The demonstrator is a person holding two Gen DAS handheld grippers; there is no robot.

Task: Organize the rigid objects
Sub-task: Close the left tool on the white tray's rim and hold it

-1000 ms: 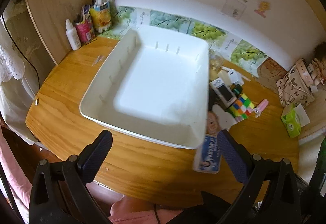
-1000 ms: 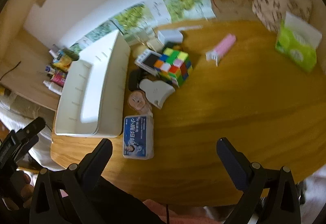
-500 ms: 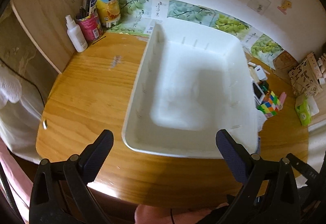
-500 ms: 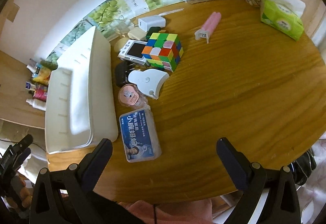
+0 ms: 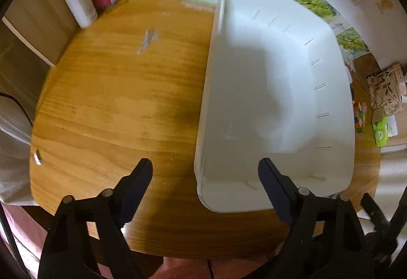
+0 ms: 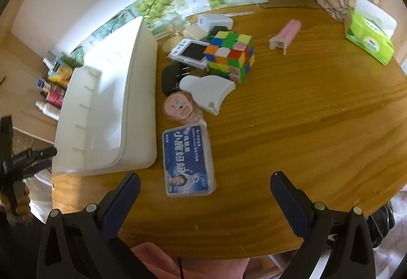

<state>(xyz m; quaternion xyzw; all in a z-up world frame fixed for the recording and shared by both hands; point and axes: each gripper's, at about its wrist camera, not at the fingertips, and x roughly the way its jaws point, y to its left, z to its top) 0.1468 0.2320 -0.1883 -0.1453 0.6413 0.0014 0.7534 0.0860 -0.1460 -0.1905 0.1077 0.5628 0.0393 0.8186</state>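
Right now you are at the opening step: nothing is picked yet, and the white rectangular plastic tray point(image 5: 274, 101) lies empty on the round wooden surface point(image 5: 122, 91).

Left gripper point(image 5: 204, 181): its jaws have just been closing a little and stand apart, straddling the tray's near corner rim. The pads do not look pressed on the rim, so nothing is gripped. My read is that you mean to steady or shift the tray with this hand.

Right gripper point(image 6: 204, 192): jaws wide, empty, hovering over the flat clear plastic case with the blue label point(image 6: 188, 159), which lies just beside the tray's long wall point(image 6: 142, 106).

Beyond the case, bunched close together:
- round pink lidded tin point(image 6: 179, 107)
- white fan-shaped plastic piece point(image 6: 207, 89)
- multicoloured puzzle cube point(image 6: 230, 55)
- small white device with a dark screen point(image 6: 189, 52)
- pink tube-shaped item point(image 6: 286, 36), apart from the rest

Next move, as I judge it: lower the right jaws across the case's narrow width and close. It lies flat, so the tips must get low at its edges. Then lift it into the tray.
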